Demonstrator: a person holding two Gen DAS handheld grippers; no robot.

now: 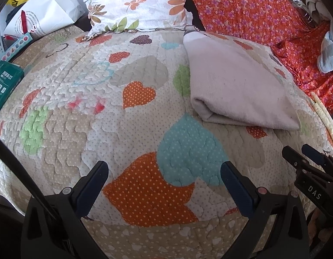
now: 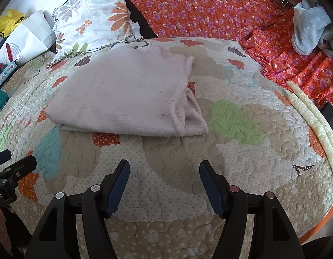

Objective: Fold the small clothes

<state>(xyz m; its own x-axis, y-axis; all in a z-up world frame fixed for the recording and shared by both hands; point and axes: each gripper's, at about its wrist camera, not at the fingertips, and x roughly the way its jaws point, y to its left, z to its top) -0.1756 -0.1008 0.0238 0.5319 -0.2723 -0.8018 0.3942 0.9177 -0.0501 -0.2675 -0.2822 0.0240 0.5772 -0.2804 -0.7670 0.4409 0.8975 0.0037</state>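
Note:
A pale pink small garment lies folded flat on the heart-patterned quilt; it also shows in the right wrist view, with a hemmed edge at its right side. My left gripper is open and empty above the quilt, near and left of the garment. My right gripper is open and empty, just in front of the garment's near edge. The right gripper also shows at the right edge of the left wrist view, and the left gripper at the left edge of the right wrist view.
A floral pillow and an orange flowered cloth lie at the back. White bags and a green box sit at the left. A grey-blue cloth lies far right, beside cream foam strips.

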